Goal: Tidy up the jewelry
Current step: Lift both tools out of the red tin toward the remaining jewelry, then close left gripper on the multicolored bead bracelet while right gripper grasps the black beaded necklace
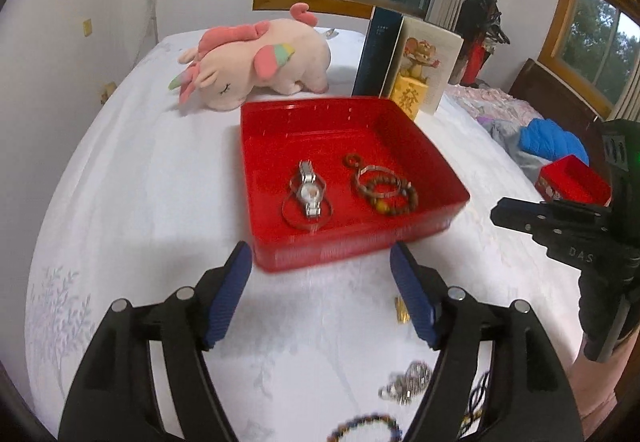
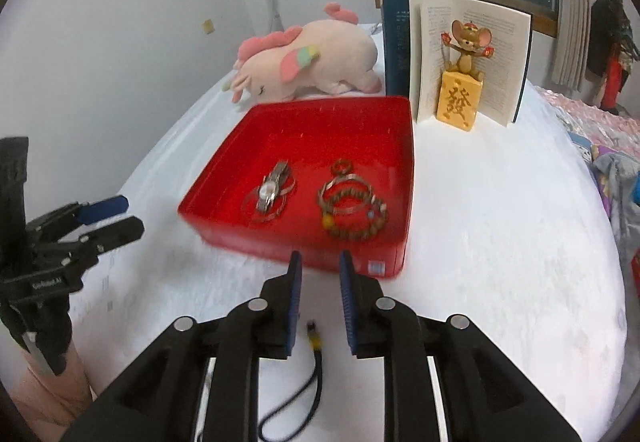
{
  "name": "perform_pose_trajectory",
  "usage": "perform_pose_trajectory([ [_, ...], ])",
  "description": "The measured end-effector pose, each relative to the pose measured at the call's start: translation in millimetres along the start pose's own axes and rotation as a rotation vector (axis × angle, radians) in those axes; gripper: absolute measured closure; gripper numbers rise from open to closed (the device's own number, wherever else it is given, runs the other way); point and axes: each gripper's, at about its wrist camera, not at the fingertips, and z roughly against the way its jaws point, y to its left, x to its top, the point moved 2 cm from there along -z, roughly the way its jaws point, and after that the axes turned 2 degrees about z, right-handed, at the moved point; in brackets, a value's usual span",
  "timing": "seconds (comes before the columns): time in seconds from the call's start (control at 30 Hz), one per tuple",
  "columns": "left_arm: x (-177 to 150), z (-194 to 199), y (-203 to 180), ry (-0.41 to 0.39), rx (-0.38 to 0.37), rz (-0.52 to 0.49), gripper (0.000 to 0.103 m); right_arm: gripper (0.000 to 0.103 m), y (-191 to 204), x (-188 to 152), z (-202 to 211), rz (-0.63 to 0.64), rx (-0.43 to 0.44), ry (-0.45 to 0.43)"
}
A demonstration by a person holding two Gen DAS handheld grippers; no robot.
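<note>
Black cord with yellow charm (image 2: 315, 338), limp and light, lies between the half-open, empty right gripper (image 2: 320, 296); best pinched at the charm; red tray (image 2: 404, 178) at 12 o'clock; left gripper (image 1: 320, 282) wide, empty.

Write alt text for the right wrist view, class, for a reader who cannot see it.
The right gripper, open and empty, hovers over a black cord with a yellow pendant on a white cloth. Ahead, a red tray holds a silver watch and beaded bracelets. The left gripper is at the left edge.
</note>
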Motion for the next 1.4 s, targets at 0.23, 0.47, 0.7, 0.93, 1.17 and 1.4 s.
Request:
perform_pose_trajectory([
  [0.23, -38, 7, -5, 0.035, 0.015, -0.018, 0.03, 0.083, 8, -36, 4, 0.018, 0.013, 0.044],
  [0.47, -83, 6, -2, 0.108, 0.037, -0.037, 0.03, 0.081, 7, -63, -1, 0.008, 0.021, 0.084],
  [0.7, -126, 0, 7, 0.19, 0.069, -0.047, 0.03, 0.08, 5, -81, -4, -0.008, 0.035, 0.103],
  [0.93, -154, -7, 3, 0.243, 0.042, -0.054, 0.03, 0.079, 8, -91, -3, -0.014, 0.046, 0.112],
  [1.17, -164, -17, -4, 0.262, 0.05, -0.07, 0.029, 0.077, 17, -104, 2, 0.004, 0.061, 0.119],
  [1.4, -166, -18, -15, 0.263, 0.059, -0.101, 0.041, 0.075, 25, -119, 8, 0.021, 0.078, 0.135],
])
